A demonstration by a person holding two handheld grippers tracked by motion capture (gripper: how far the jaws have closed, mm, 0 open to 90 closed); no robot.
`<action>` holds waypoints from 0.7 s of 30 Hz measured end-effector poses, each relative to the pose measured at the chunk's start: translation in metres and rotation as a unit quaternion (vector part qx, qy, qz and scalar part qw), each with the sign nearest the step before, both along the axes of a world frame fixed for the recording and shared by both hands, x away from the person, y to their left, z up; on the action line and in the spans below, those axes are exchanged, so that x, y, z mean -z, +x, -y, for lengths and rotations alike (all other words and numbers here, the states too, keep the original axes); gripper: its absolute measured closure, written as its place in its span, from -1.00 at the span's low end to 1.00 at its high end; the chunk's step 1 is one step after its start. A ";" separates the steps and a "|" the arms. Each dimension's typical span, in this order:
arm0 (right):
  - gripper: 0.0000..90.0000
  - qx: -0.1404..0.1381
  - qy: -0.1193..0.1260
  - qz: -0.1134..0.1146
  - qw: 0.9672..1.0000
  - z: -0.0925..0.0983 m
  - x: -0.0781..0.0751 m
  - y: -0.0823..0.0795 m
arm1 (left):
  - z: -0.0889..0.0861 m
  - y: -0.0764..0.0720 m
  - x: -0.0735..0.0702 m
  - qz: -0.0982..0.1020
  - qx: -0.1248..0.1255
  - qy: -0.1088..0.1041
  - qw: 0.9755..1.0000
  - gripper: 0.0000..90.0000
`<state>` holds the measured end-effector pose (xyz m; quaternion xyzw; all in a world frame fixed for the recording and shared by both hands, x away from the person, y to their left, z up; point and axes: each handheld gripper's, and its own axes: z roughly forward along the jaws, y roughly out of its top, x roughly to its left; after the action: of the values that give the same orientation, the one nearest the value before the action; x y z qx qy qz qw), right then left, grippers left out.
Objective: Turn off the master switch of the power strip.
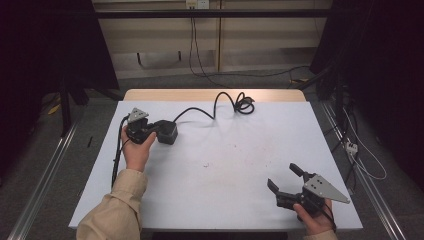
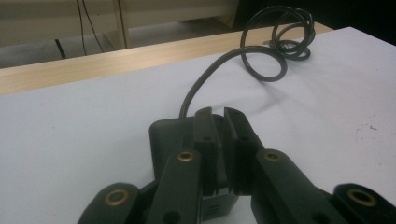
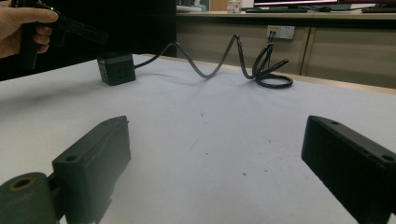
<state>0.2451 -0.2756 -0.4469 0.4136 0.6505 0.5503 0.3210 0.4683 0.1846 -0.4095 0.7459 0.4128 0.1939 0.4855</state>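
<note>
High view looks down from above; both gripper views skim low, sharing the coiled cable [image 2: 275, 42].

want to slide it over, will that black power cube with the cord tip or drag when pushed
The power cube looks squat and flat-bottomed, so it will probably slide rather than tip. Its cord holds raised loops, so it seems fairly stiff and may tug the cube back or swing it. The left tongs sit nearly shut above it.
</note>
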 end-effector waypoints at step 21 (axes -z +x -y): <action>-0.84 0.002 0.001 0.001 1.000 0.000 0.000 0.000 | -0.002 0.003 0.002 -0.013 -0.003 0.000 1.000 1.00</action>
<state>0.2450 -0.2761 -0.4468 0.4147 0.6490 0.5507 0.3218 0.4708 0.1862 -0.4119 0.7469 0.4217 0.1851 0.4797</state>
